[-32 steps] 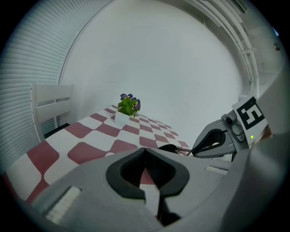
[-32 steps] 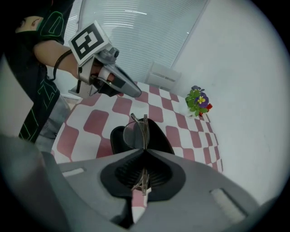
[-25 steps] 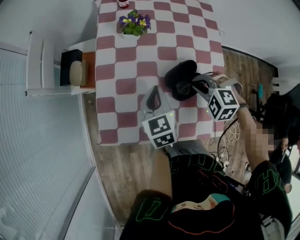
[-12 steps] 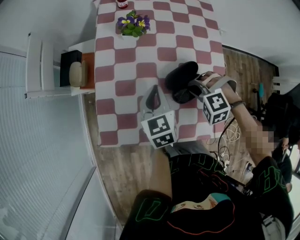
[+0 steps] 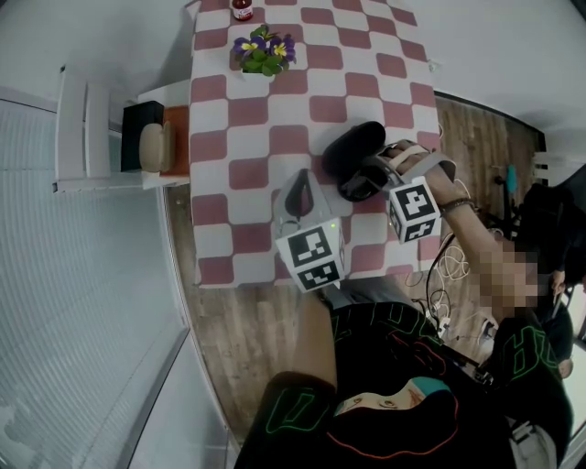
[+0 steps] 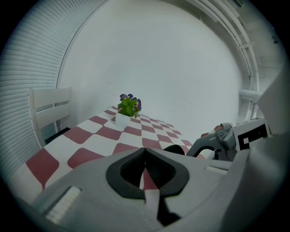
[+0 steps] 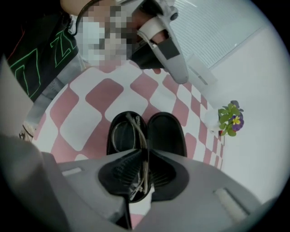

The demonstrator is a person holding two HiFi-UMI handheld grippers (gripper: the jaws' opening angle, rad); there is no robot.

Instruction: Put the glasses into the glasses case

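The black glasses case [image 5: 351, 154] lies open on the checked table [image 5: 275, 137], right of the middle. In the right gripper view its two halves [image 7: 166, 132] lie side by side. Thin metal-framed glasses [image 7: 136, 129] reach down into the left half, and my right gripper [image 7: 145, 158] is shut on their near end. My right gripper [image 5: 364, 172] hovers over the case's near side. My left gripper [image 5: 299, 178] is shut and empty, low over the cloth left of the case; its closed tips [image 6: 145, 153] point up the table.
A potted plant with purple flowers [image 5: 263, 49] and a small red jar [image 5: 242, 9] stand at the table's far end. A white chair [image 5: 84, 128] holding a black box [image 5: 142, 136] is at the left. Cables [image 5: 449, 273] lie on the wooden floor at the right.
My right gripper has moved left and slightly forward over the case with the glasses. The left gripper has stayed where it was.
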